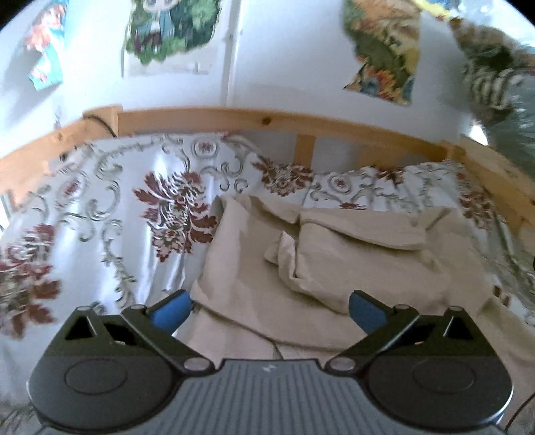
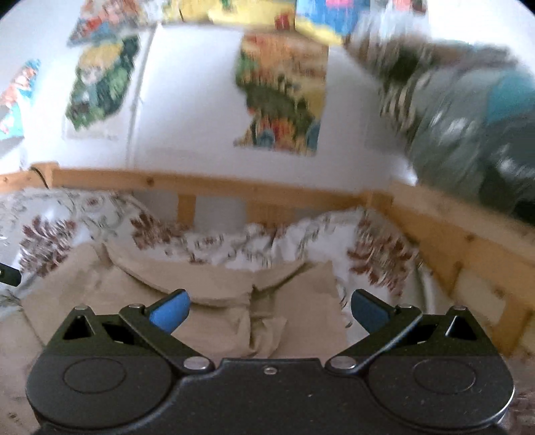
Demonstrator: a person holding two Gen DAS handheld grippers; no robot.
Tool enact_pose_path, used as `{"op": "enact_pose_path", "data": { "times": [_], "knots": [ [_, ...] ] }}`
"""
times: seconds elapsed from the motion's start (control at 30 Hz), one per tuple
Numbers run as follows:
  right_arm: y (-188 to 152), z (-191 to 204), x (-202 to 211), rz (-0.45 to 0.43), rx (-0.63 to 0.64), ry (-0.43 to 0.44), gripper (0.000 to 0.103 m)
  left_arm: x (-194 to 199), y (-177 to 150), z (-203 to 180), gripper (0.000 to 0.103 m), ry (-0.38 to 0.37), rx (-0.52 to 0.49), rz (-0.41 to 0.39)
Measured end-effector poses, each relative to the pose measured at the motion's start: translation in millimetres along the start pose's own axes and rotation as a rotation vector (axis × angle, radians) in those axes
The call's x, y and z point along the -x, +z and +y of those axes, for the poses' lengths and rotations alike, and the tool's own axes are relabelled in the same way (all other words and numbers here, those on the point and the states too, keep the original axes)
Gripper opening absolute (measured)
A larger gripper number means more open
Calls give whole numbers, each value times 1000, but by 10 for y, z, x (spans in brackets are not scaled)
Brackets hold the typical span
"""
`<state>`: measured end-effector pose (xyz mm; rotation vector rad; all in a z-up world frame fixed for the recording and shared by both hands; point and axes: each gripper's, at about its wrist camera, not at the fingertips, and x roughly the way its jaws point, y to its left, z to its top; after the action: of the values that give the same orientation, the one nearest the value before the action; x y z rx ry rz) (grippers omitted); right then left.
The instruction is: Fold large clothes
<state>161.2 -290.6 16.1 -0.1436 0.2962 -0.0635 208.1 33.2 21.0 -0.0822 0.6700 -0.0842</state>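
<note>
Left wrist: one beige garment (image 1: pixel 334 254).

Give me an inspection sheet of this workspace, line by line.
Surface: bed with floral bedspread, wrinkled.
Job's things: beige garment lying partly folded on the bedspread, layers overlapping, edges uneven.
Clutter: nothing seen on the bed besides the garment.
Grippers: left gripper open, nothing between its blue pads; right gripper open, empty, above the garment.
Cables: dark cord at the wooden bed frame corner.
Surroundings: white wall with colourful posters; blurred patterned fabric at right.
</note>
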Motion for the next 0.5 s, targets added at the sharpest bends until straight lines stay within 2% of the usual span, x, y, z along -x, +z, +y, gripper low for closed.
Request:
{"op": "enact_pose_path", "data": {
  "times": [0.07, 0.17, 0.33, 0.5],
  "knots": [
    [30, 42, 349, -81, 31, -9, 102, 265, -74, -41, 102, -16, 0, -25],
    [57, 89, 766, -154, 69, -27, 102, 620, -208, -95, 102, -41, 1, -52],
    [-20, 164, 1357, -265, 167, 3, 102, 949, -457, -203, 102, -61, -32, -28],
    [-72, 266, 1552, -231, 271, 96, 102, 1021, -711, -403, 102, -62, -159, 47]
  ]
}}
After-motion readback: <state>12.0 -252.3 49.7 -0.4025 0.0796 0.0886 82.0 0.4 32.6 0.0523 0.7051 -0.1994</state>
